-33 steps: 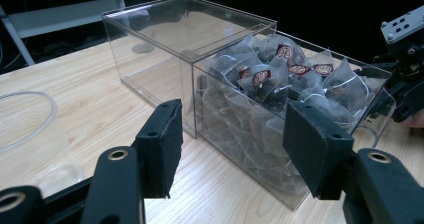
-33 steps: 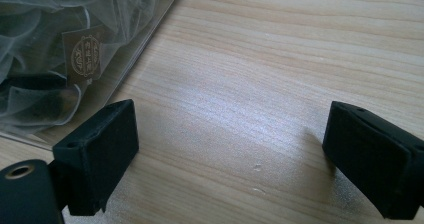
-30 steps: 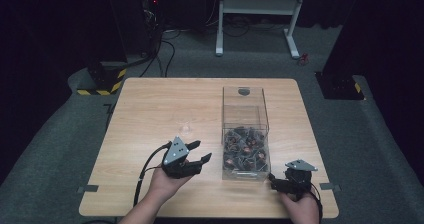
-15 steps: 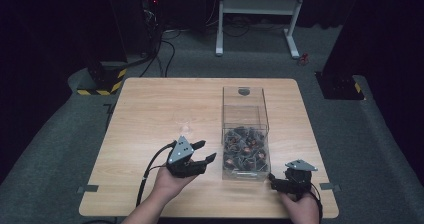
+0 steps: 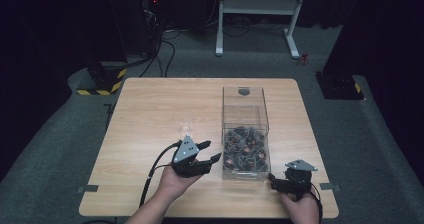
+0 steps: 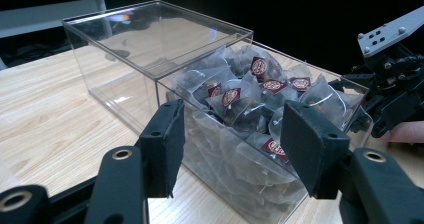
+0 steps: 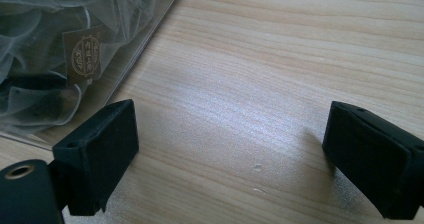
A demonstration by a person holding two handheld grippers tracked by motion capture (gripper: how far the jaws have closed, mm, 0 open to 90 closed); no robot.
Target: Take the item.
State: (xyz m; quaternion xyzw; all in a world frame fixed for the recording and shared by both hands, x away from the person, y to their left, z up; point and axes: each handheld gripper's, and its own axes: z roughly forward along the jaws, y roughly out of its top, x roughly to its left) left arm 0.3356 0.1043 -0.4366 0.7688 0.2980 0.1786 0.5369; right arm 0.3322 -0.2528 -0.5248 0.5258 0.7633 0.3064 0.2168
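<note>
Clear acrylic box of tea sachets lies dead ahead of my left gripper, the nearer one, jaws apart; right gripper gapes over bare table.

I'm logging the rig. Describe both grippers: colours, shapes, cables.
Both are black. The left gripper carries a grey three-cornered plate and trails a black cable; its fingers are blocky, with brass-ringed holes behind. The right gripper has the same plate and flat, blocky fingers.

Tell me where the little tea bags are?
In the high view the tea bags are piled in the near half of the clear box, right of the table's middle, between the left gripper and right gripper.
</note>
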